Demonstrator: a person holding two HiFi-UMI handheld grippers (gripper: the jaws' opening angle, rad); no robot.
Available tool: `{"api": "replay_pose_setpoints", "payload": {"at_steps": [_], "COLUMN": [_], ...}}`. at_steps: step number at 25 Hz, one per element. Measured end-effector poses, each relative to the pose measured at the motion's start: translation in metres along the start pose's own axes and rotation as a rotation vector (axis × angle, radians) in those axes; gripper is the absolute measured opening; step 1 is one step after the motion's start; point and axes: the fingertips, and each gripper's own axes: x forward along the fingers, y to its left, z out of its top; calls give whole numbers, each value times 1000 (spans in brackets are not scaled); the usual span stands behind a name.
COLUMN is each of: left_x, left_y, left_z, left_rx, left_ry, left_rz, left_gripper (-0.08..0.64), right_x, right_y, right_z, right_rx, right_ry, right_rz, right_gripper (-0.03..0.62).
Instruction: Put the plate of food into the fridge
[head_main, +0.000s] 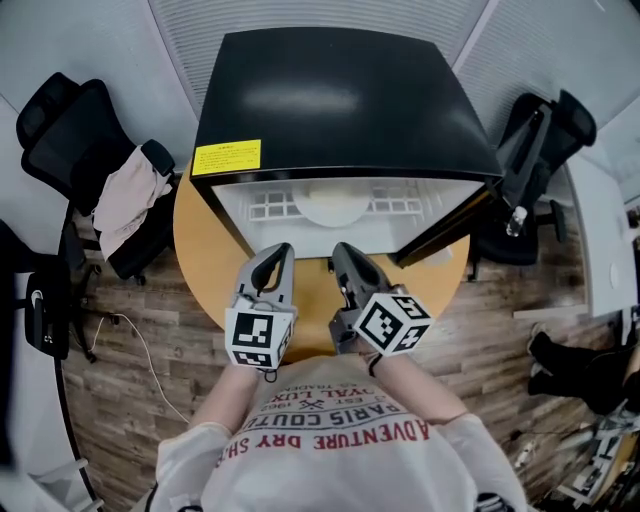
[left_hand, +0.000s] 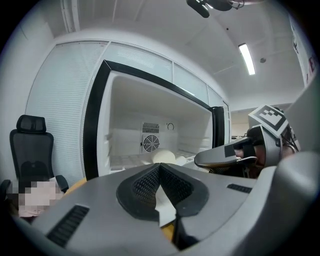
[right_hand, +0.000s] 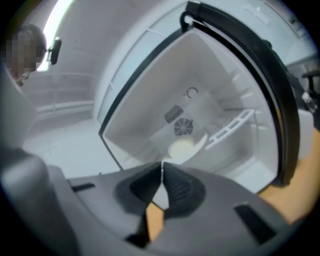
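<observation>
The black mini fridge stands on a round wooden table with its door swung open to the right. A white plate with pale food rests on the white shelf inside. The food shows in front of the rear fan in the left gripper view, and the plate shows there in the right gripper view. My left gripper and right gripper hover side by side just outside the fridge opening. Both are shut with nothing between the jaws, tips meeting in their own views: left gripper, right gripper.
A black office chair draped with a pale cloth stands left of the table. Another black chair stands at the right behind the open door. A cable lies on the wooden floor.
</observation>
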Motion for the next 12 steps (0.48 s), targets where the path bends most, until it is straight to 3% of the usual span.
{"api": "replay_pose_setpoints", "payload": {"at_steps": [8, 12], "left_x": [-10, -14], "left_y": [5, 7], "left_z": [5, 12], "left_rx": [-3, 26], "left_ry": [-20, -41], "left_rz": [-7, -2], "left_gripper": [26, 27], "right_x": [-14, -15], "right_y": [18, 26], "right_z": [11, 18], "right_rx": [-566, -688], "right_ry": [-43, -73], "right_rz": [-62, -62], "right_gripper": [29, 28]}}
